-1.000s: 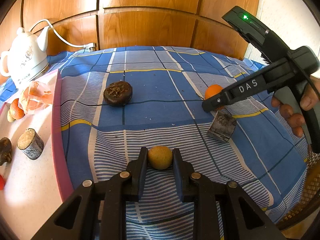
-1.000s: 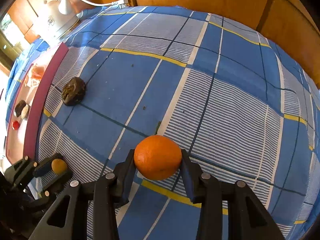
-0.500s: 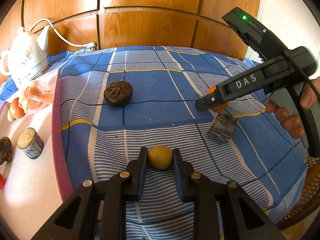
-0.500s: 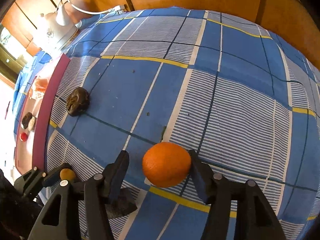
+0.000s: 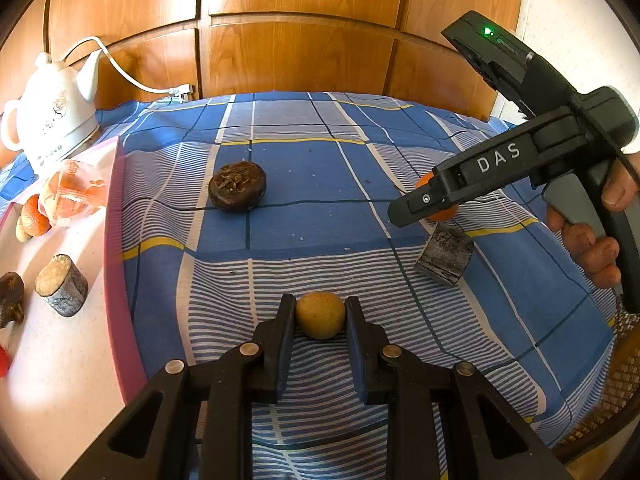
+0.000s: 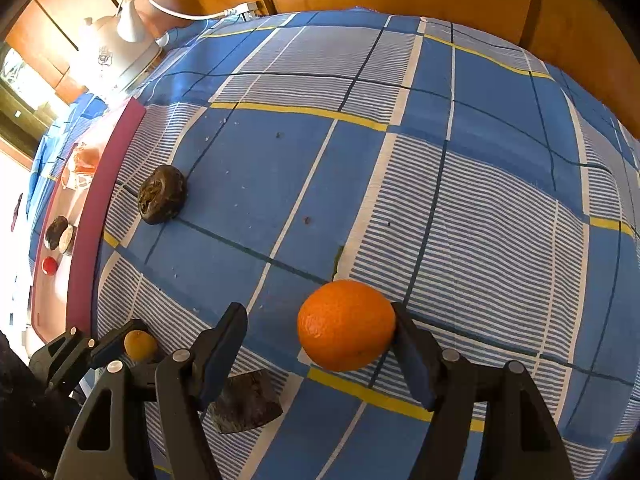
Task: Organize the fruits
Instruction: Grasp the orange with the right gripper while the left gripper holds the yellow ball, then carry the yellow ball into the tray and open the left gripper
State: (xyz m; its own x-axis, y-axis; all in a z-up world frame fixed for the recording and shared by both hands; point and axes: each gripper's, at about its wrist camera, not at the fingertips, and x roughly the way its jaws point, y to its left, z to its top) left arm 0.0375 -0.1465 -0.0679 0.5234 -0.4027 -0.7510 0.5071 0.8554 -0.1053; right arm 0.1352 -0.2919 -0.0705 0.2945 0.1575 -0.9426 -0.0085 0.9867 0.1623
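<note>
— Left wrist view: where's your small yellow-brown fruit (image 5: 320, 315)?

— Clamped between your left claw (image 5: 320, 320) fingers, over the blue checked cloth (image 5: 304, 176).

— And your orange (image 6: 346, 325)?

— Your right claw (image 6: 320, 344) is spread wide; the orange touches only its right finger, the left finger standing apart.

— Anything nearby?

— A dark round fruit (image 5: 237, 186) lies ahead-left of your left claw, a bark-covered log piece (image 5: 445, 254) ahead-right.

Left gripper (image 5: 320, 312): jaws closed on small yellow-brown fruit (image 5: 320, 315). Right gripper (image 6: 320, 332): jaws spread wide, right finger touching orange (image 6: 346, 325).
</note>
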